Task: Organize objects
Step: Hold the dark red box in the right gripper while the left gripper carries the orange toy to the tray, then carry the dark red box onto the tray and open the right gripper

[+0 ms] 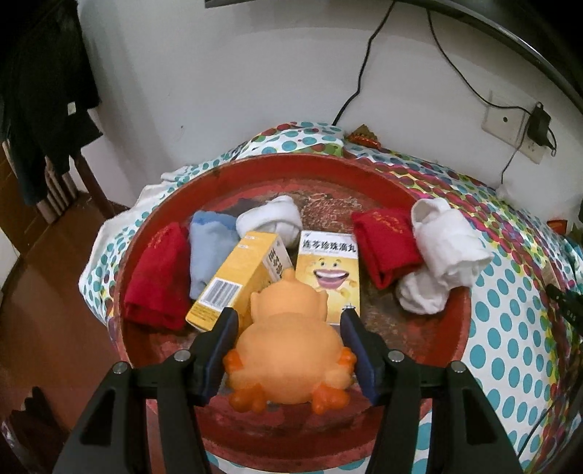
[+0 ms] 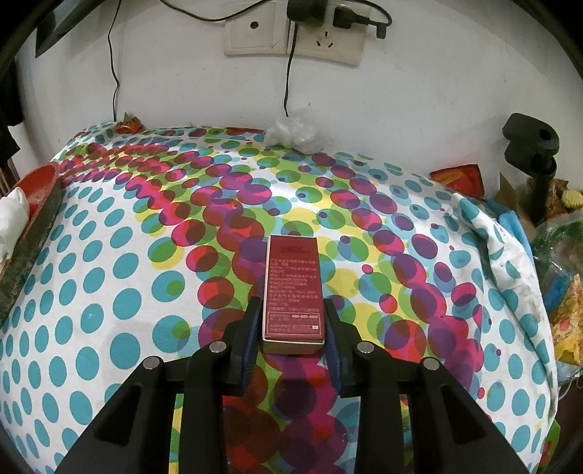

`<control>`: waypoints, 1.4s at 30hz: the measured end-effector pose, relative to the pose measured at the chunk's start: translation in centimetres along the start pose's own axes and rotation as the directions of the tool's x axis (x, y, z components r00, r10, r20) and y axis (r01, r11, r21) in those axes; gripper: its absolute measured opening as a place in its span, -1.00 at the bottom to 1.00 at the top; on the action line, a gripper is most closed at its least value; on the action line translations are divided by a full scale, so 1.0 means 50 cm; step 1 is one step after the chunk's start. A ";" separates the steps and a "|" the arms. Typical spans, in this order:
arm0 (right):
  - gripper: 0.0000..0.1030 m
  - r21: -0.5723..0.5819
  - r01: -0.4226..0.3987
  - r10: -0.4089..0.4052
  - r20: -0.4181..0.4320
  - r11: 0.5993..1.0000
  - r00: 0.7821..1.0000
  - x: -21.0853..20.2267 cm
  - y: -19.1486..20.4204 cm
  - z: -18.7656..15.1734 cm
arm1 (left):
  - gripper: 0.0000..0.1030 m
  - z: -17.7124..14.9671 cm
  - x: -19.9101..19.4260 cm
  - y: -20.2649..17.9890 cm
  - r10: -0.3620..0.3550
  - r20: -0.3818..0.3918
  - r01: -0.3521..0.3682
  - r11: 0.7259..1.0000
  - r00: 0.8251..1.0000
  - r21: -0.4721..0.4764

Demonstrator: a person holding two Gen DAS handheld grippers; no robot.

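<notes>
The left tongs are gripping an orange toy duck over the red tray, hiding its face. The right tongs are clamping a dark-red box above the dotted cloth, its print unreadable.

A white wall socket plate carries a black plug adapter, its black cable hanging down the white wall. Below, crumpled clear plastic lies beside a spotted multicoloured cloth. Dark clothes hang left.
</notes>
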State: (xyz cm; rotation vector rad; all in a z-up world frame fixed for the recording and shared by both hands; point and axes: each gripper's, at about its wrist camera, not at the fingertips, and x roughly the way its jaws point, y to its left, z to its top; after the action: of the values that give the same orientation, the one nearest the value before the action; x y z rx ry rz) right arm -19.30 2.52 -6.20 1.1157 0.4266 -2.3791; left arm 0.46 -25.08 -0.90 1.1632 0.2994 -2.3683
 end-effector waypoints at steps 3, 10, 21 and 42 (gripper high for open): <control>-0.45 0.006 0.012 -0.012 -0.004 1.000 1.000 0.005 0.002 0.005 | 0.18 -0.002 0.006 0.005 -0.006 -0.013 0.005 1.000 1.000 -0.013; -0.45 0.008 0.012 -0.012 -0.005 1.000 1.000 -0.002 0.011 0.018 | 0.52 -0.003 -0.002 0.008 -0.034 0.004 0.034 0.999 0.999 -0.009; -0.45 -0.075 -0.191 0.195 0.053 0.979 0.979 -0.077 0.137 0.082 | 0.56 -0.010 -0.014 0.022 -0.004 0.004 0.004 1.000 1.000 0.017; -0.44 -0.375 -0.416 0.417 -0.083 0.829 0.905 -0.095 0.477 0.116 | 0.56 -0.017 -0.019 0.118 0.113 -0.029 -0.115 0.992 0.993 -0.056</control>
State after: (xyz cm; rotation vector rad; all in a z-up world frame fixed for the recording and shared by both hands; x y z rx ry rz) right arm -7.47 -18.85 -0.71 0.9099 0.5563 -1.8133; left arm 4.54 -29.54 -0.58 1.1533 0.2995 -2.2332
